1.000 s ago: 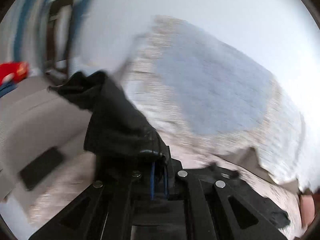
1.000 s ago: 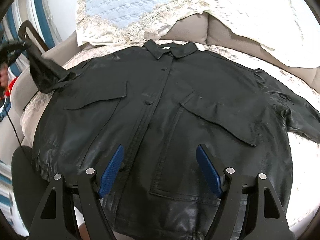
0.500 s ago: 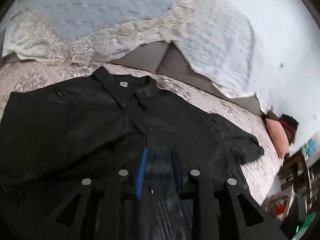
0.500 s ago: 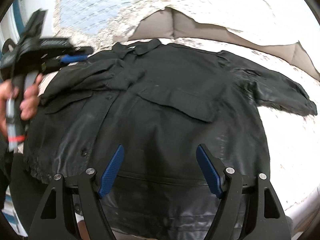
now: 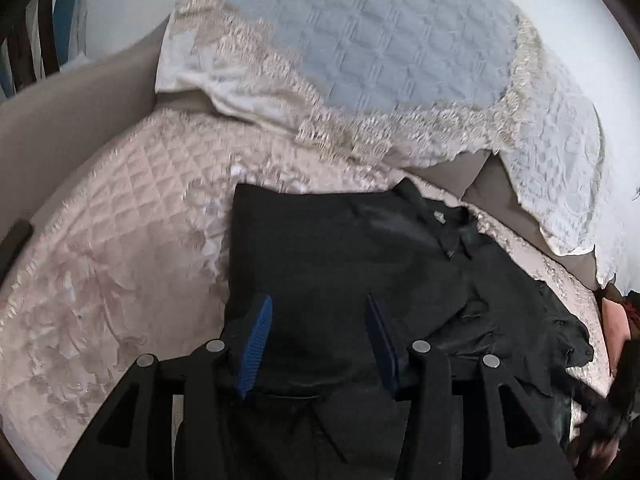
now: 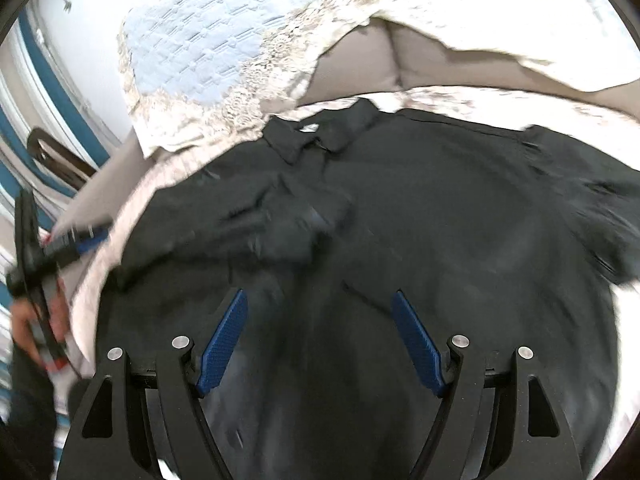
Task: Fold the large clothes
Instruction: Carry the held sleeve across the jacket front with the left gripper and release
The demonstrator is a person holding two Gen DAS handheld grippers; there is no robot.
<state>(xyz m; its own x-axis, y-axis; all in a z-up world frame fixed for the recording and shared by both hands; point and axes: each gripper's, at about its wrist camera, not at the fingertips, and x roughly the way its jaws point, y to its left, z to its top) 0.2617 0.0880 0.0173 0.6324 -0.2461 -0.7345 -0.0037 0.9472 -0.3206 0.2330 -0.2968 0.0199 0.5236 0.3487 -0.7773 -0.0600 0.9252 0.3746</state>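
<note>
From my left wrist view, one black jacket [image 5: 360,264] lies flat on the quilted bed cover [image 5: 120,240], its left side folded inward. My left claw [image 5: 316,344] hangs over it, jaws opening, gripping nothing.

From my right wrist view, my right claw [image 6: 320,344] hangs spread wide above the jacket's near hem, empty.

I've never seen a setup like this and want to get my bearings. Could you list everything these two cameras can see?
jacket: one, black, spread on the sofa seat, collar toward the backrest.
quilted cover: one, pale pink, under the jacket.
lace throw: one, light blue and cream, over the backrest.
sofa: one, beige.
chair: one, dark, far left.
left tongs: one, black with blue pads, opening above the jacket, nothing gripped.
right tongs: one, same colours, open.
hand: one, holding the left tongs.
</note>
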